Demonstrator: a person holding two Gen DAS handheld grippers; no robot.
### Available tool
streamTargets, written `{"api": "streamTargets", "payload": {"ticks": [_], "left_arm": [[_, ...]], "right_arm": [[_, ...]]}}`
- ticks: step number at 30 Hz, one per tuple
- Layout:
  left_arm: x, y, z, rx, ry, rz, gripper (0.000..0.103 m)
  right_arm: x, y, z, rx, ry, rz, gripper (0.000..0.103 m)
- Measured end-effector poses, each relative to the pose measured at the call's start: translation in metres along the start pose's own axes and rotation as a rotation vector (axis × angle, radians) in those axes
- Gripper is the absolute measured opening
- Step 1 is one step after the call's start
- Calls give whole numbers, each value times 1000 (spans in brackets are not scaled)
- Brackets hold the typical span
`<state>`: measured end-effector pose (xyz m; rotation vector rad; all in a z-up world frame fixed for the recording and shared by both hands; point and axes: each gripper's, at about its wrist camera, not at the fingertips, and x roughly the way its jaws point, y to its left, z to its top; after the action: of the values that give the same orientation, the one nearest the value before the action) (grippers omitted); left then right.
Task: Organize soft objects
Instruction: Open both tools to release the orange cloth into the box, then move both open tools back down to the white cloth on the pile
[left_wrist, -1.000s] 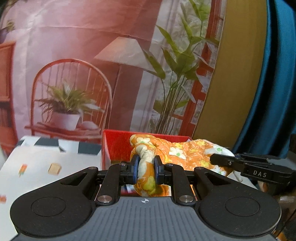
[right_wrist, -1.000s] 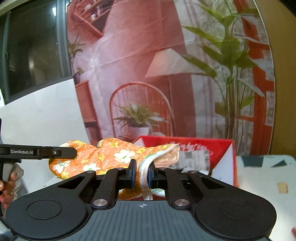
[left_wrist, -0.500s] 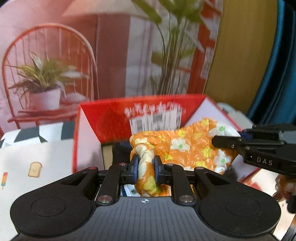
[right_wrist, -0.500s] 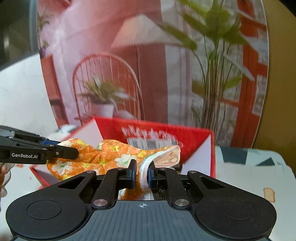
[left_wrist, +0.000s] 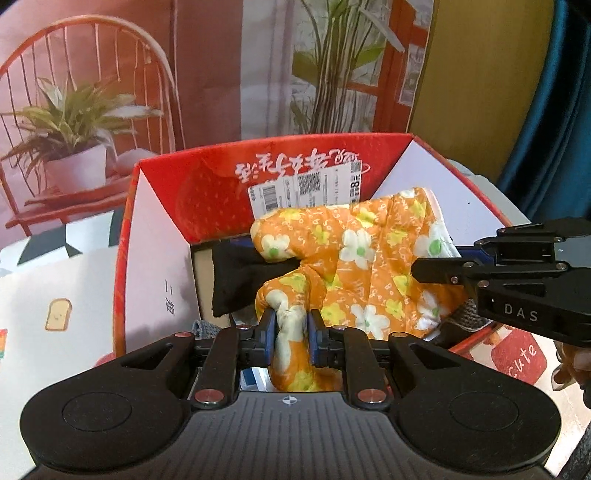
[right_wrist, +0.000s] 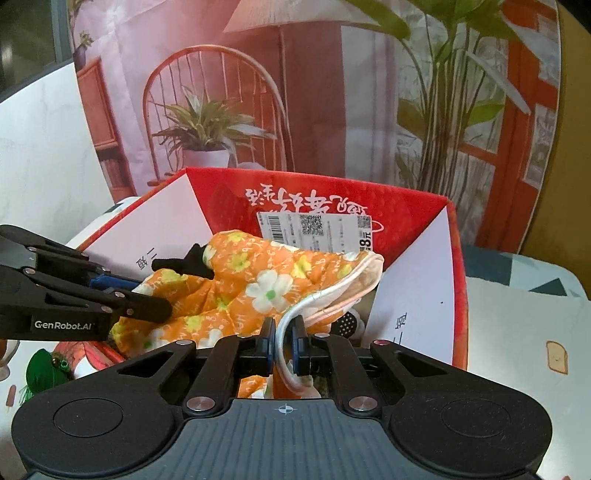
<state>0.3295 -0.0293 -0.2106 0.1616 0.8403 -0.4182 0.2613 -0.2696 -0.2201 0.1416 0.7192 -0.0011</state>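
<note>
An orange floral cloth (left_wrist: 362, 258) hangs stretched between both grippers, low inside the open red box (left_wrist: 280, 144). My left gripper (left_wrist: 290, 328) pinches a bunched corner of the cloth; its jaws are opening, though the pads still touch the fabric. My right gripper (right_wrist: 283, 332) grips the white piped hem of the cloth (right_wrist: 258, 273), its jaws closing tight on it. Each gripper shows in the other's view: the right gripper (left_wrist: 417, 275) at the right, the left gripper (right_wrist: 147, 306) at the left. A black cloth (left_wrist: 240, 273) lies in the box under the orange one.
The red box (right_wrist: 317, 177) has white inner walls and a shipping label on its far wall. A grey knit item (left_wrist: 469, 317) lies in its right part. A green object (right_wrist: 40, 369) lies on the patterned tablecloth (left_wrist: 55, 295). A printed backdrop stands behind.
Both grippers have moved forward and down with the orange cloth, from above the box's near edge to low inside it. Both views now tilt further down.
</note>
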Motion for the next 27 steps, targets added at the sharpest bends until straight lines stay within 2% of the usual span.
{"api": "streamTargets", "payload": {"ticks": [1, 3, 5, 6, 8, 10, 14, 20, 23, 27], "left_arm": [[-2, -1, 1, 6, -7, 2, 26], [-8, -3, 2, 9, -28, 3, 53], [-19, -4, 0, 8, -65, 17, 64], [-24, -5, -1, 7, -79, 22, 66], [-37, -5, -3, -2, -106, 18, 70], [-50, -4, -8, -22, -134, 9, 72], [-79, 0, -27, -83, -184, -21, 73], [-111, 6, -72, -186, -208, -43, 73], [-117, 4, -96, -215, -199, -28, 73], [-113, 8, -126, -280, -155, -33, 73]], "right_arm": [[-1, 0, -1, 4, -3, -9, 8], [-5, -2, 1, 19, -16, -43, 15], [-12, -2, -1, 32, -39, -66, 27], [-17, -1, -2, 31, -54, -87, 30], [-27, 1, -4, 27, -87, -114, 51], [-41, 3, -7, 33, -135, -109, 56], [-70, 8, -20, 48, -212, -77, 59], [-105, 22, -52, 32, -283, -42, 59], [-112, 28, -71, 29, -276, -28, 59], [-111, 34, -100, 27, -219, -22, 59]]}}
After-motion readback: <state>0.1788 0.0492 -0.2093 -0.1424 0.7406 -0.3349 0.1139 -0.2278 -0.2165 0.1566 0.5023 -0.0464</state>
